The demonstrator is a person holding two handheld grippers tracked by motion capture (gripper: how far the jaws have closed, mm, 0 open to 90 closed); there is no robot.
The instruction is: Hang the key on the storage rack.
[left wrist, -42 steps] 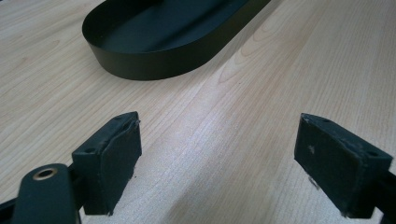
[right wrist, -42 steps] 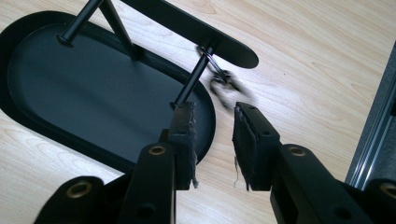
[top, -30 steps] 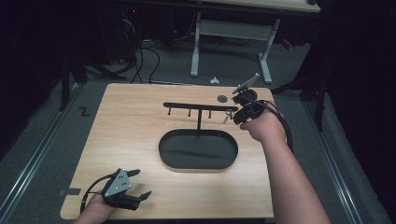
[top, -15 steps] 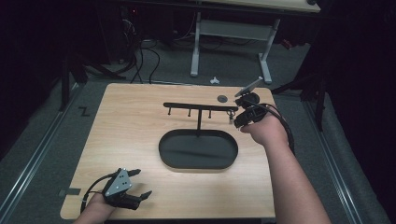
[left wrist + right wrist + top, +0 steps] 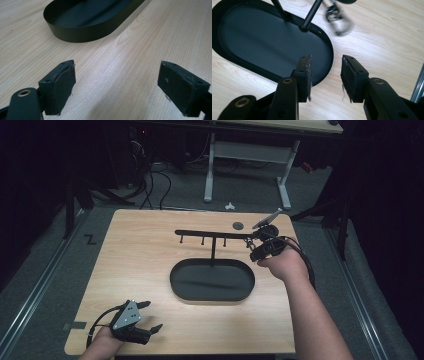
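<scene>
A black oval tray lies mid-table, and a T-shaped stand rises from it with a hooked bar. A metal key ring hangs at the bar's right end and looks blurred in the right gripper view. My right gripper is just beside that end. Its jaws have just been opening, a narrow gap shows, and nothing is between them. They hover over the tray's rim. My left gripper rests at the table's front left, wide open and empty, facing the tray wall.
A small dark disc lies on the wooden table behind the bar. The table's right edge runs close to my right forearm. Beyond the far edge are a desk's white legs and cables on the floor.
The right hand has eased slightly back from the bar's right end, toward the near side. The left hand has stayed put.
</scene>
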